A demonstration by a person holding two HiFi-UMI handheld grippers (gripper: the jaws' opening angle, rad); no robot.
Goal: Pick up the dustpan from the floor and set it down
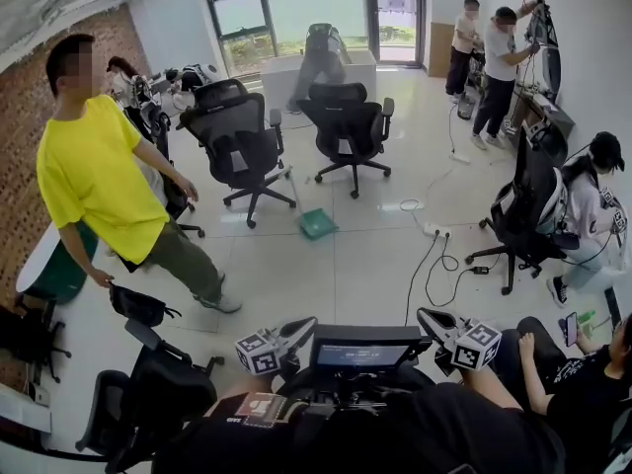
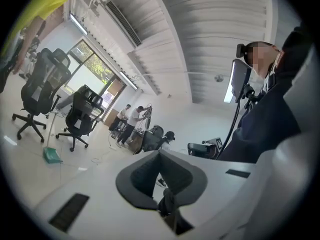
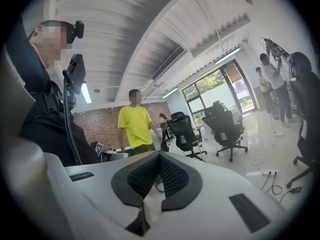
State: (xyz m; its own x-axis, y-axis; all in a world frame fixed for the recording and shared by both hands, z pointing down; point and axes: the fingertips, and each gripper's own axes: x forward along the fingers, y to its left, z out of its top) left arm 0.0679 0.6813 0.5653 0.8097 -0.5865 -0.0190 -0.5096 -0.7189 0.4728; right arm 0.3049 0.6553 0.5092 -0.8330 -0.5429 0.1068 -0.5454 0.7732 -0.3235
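Two grippers sit low before me: my left gripper (image 1: 306,325) and right gripper (image 1: 427,318), each with jaws pressed together on nothing. Well beyond them the green dustpan (image 1: 318,224) lies on the white floor (image 1: 355,265), near a black office chair (image 1: 237,146).

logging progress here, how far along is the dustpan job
Nothing is done yet: the green dustpan lies on the floor across the room. In hand: nothing. The left claw and right claw are shut, empty and far from it. Left: reach it, grasp, lift, set down.
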